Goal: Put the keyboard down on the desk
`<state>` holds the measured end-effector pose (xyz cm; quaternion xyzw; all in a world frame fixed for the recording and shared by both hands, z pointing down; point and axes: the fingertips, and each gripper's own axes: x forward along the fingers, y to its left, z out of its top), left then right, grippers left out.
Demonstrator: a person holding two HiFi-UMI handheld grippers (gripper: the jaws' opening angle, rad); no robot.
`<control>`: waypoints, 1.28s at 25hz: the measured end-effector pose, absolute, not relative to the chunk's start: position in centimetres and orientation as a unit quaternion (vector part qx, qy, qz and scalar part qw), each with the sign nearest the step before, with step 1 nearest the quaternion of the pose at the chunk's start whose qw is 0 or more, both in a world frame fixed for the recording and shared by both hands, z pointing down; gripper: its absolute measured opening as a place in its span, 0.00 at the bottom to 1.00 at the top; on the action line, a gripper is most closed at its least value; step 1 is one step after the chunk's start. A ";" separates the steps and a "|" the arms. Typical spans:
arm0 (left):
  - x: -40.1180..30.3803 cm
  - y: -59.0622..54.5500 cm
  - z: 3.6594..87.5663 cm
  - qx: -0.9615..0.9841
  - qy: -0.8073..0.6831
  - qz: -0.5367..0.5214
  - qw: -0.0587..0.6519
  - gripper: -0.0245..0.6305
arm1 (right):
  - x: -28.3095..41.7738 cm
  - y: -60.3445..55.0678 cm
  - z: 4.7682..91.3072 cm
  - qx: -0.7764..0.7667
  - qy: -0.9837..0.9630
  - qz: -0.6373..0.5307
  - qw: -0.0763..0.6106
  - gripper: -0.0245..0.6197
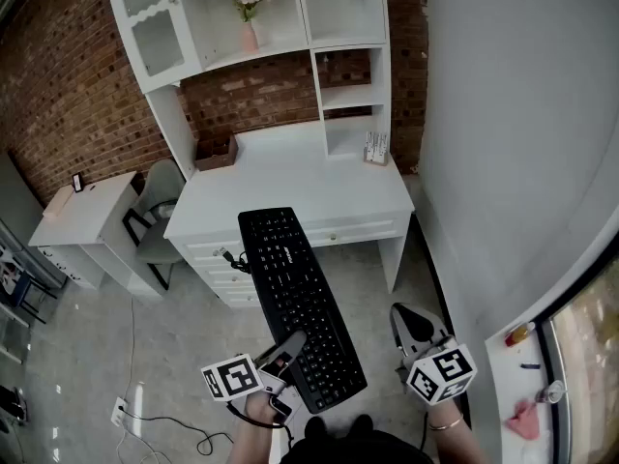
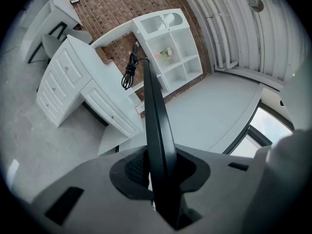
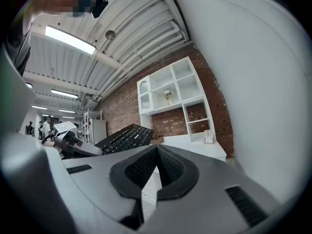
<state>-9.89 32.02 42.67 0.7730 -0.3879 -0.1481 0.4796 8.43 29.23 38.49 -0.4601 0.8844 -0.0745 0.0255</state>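
A black keyboard (image 1: 298, 300) hangs in the air over the floor, its far end above the front edge of the white desk (image 1: 290, 177). My left gripper (image 1: 288, 348) is shut on the keyboard's near left edge. In the left gripper view the keyboard (image 2: 156, 121) stands edge-on between the pads, and its coiled cable (image 2: 129, 72) dangles at the far end. My right gripper (image 1: 411, 329) is off to the right of the keyboard, shut and empty. In the right gripper view its pads (image 3: 168, 172) meet, and the keyboard (image 3: 124, 138) shows at left.
The desk carries a white shelf hutch (image 1: 290, 27) with a pink vase (image 1: 250, 35), a brown box (image 1: 215, 153) and a small holder (image 1: 375, 148). A side table (image 1: 87, 216) and a chair (image 1: 155, 211) stand to the left. A grey wall (image 1: 522, 143) runs on the right.
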 end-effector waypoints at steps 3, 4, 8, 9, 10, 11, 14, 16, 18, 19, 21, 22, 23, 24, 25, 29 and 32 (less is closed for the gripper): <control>-9.1 31.9 42.9 0.774 -0.389 -0.145 0.479 0.17 | 8.7 29.2 38.7 -0.452 0.889 -0.076 0.024 0.05; -9.0 31.9 42.9 0.774 -0.389 -0.143 0.479 0.17 | 8.7 29.3 38.6 -0.446 0.891 -0.077 0.024 0.05; -8.3 32.1 42.7 0.774 -0.388 -0.138 0.480 0.17 | 8.5 29.8 38.6 -0.426 0.900 -0.084 0.031 0.05; -8.1 32.1 42.6 0.775 -0.388 -0.136 0.480 0.17 | 8.6 29.9 38.6 -0.424 0.901 -0.086 0.032 0.05; -7.8 32.1 42.5 0.775 -0.388 -0.135 0.480 0.17 | 8.8 30.0 38.7 -0.423 0.901 -0.088 0.032 0.05; -7.6 32.0 42.5 0.776 -0.388 -0.134 0.479 0.17 | 9.0 29.9 38.9 -0.424 0.901 -0.089 0.031 0.05; -7.5 31.6 42.9 0.775 -0.387 -0.130 0.482 0.17 | 9.3 29.6 39.4 -0.425 0.900 -0.095 0.034 0.05; -7.5 31.1 43.4 0.773 -0.387 -0.128 0.486 0.17 | 9.3 29.0 39.6 -0.425 0.899 -0.096 0.035 0.05; -7.5 30.3 43.8 0.772 -0.387 -0.127 0.488 0.17 | 9.4 28.2 39.9 -0.426 0.899 -0.097 0.035 0.05; -7.5 29.9 44.0 0.771 -0.386 -0.128 0.490 0.17 | 9.6 27.8 40.1 -0.427 0.898 -0.098 0.036 0.05; -7.3 28.9 44.5 0.770 -0.382 -0.129 0.494 0.17 | 10.0 26.9 40.5 -0.430 0.896 -0.101 0.036 0.05; -7.2 28.2 44.6 0.771 -0.380 -0.130 0.494 0.17 | 10.1 26.3 40.6 -0.432 0.895 -0.102 0.036 0.05; -7.2 27.4 44.8 0.771 -0.379 -0.130 0.495 0.17 | 10.2 25.6 40.7 -0.434 0.894 -0.102 0.036 0.05; -7.1 26.6 44.9 0.772 -0.378 -0.129 0.496 0.17 | 10.2 24.8 40.8 -0.435 0.894 -0.103 0.035 0.05; -7.1 25.7 45.1 0.771 -0.377 -0.128 0.497 0.17 | 10.2 24.1 40.9 -0.436 0.893 -0.103 0.033 0.05; -7.1 21.6 45.6 0.773 -0.369 -0.119 0.502 0.17 | 10.2 20.4 41.1 -0.444 0.889 -0.105 0.030 0.05; -7.5 18.0 45.9 0.773 -0.362 -0.116 0.507 0.17 | 9.8 16.9 41.2 -0.450 0.887 -0.105 0.028 0.05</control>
